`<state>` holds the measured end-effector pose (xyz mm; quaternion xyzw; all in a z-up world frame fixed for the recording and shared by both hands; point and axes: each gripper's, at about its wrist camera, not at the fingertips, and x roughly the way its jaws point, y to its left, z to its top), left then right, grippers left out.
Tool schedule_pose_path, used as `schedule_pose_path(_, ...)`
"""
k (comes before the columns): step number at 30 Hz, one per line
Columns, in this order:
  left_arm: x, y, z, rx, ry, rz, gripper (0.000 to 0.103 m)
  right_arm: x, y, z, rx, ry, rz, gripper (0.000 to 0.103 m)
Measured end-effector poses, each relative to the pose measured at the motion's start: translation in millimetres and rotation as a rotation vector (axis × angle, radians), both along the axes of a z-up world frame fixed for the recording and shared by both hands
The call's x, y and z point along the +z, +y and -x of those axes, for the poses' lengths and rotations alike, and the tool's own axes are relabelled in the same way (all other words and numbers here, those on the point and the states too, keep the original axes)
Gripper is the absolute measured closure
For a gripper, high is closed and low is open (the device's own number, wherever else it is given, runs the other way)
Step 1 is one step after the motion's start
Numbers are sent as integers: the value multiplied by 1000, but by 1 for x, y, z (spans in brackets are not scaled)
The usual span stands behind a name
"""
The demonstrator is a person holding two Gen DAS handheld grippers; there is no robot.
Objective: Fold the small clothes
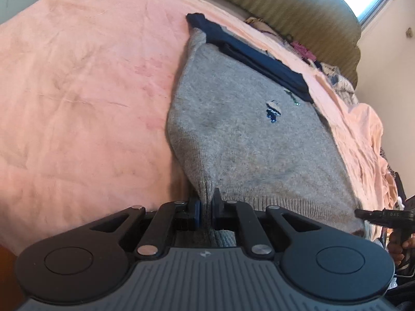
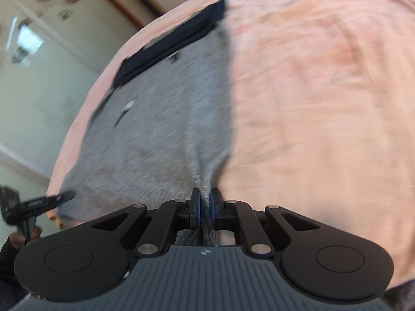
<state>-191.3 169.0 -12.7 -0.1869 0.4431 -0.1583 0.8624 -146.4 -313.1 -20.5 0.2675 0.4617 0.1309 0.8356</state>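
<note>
Before us a wrinkled pink bedsheet (image 1: 77,90), grey knit sweater (image 1: 246,142) with navy collar lying on it, our left gripper (image 1: 206,211) and right gripper (image 2: 206,207) each clamped on its ribbed hem, green headboard (image 1: 298,13) only in left view.

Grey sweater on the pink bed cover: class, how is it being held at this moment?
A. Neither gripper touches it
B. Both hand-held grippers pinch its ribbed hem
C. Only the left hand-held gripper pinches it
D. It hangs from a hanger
B: the left hand-held gripper and the right hand-held gripper are each closed on a bunch of the ribbed hem of the grey sweater, which lies on the pink bed cover.
</note>
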Motion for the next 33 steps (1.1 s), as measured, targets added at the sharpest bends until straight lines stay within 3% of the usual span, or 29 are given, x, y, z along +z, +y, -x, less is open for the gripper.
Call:
schedule_pose_path(2, 2, -4, 2, -10, -15, -18, 91, -5, 2, -1, 17, 8, -41, 89)
schedule_pose_path(3, 2, -2, 2, -6, -10, 11, 83, -5, 2, -1, 14, 1, -70, 82)
schedule_pose_path(4, 2, 2, 4, -1, 1, 57, 78, -4, 0, -1, 11, 0, -116, 65)
schedule_pose_path(5, 0, 8, 5, 3, 13, 118, 65, -5, -5, 1, 12, -6, -187, 35)
schedule_pose_path(6, -3, 13, 6, 5, 23, 180, 50, -5, -10, 5, 2, -17, -259, 22)
schedule_pose_path(7, -5, 17, 7, 13, 31, 242, 42, -4, -16, 9, -18, -30, -309, 3)
schedule_pose_path(8, -8, 20, 8, 25, 42, 301, 31, -5, -21, 12, -33, -32, -348, 2)
schedule_pose_path(9, -9, 21, 9, 34, 48, 343, 25, -9, -24, 13, -41, -9, -388, 2)
schedule_pose_path(11, -11, 18, 8, 34, 57, 379, 25, -19, -30, 17, -74, 23, -448, 10)
schedule_pose_path(14, -13, 12, 4, 8, 80, 418, 26, -28, -33, 22, -111, 25, -525, 12)
schedule_pose_path(16, -17, 11, 0, -30, 118, 485, 26, -34, -26, 20, -87, 38, -560, 14)
schedule_pose_path(19, -24, 10, 0, -48, 163, 532, 35, -38, -9, 15, -24, 62, -566, 23)
schedule_pose_path(22, -31, 16, 1, -26, 192, 559, 45, -44, -3, 12, -26, 80, -561, 43)
schedule_pose_path(26, -33, 19, 0, -22, 209, 545, 59, -52, -5, 8, -37, 111, -560, 69)
schedule_pose_path(27, -33, 17, -1, -24, 212, 526, 67, -53, -6, 8, -41, 121, -555, 73)
schedule_pose_path(28, -33, 17, -1, -25, 214, 504, 72, -56, -8, 8, -46, 134, -540, 86)
schedule_pose_path(29, -33, 17, -2, -25, 218, 475, 88, -58, -9, 9, -49, 143, -526, 94)
schedule_pose_path(30, -33, 16, -3, -23, 223, 441, 93, -59, -10, 11, -48, 136, -532, 94)
schedule_pose_path(33, -24, 16, -2, -37, 192, 402, 93, -55, -7, 11, -40, 124, -506, 94)
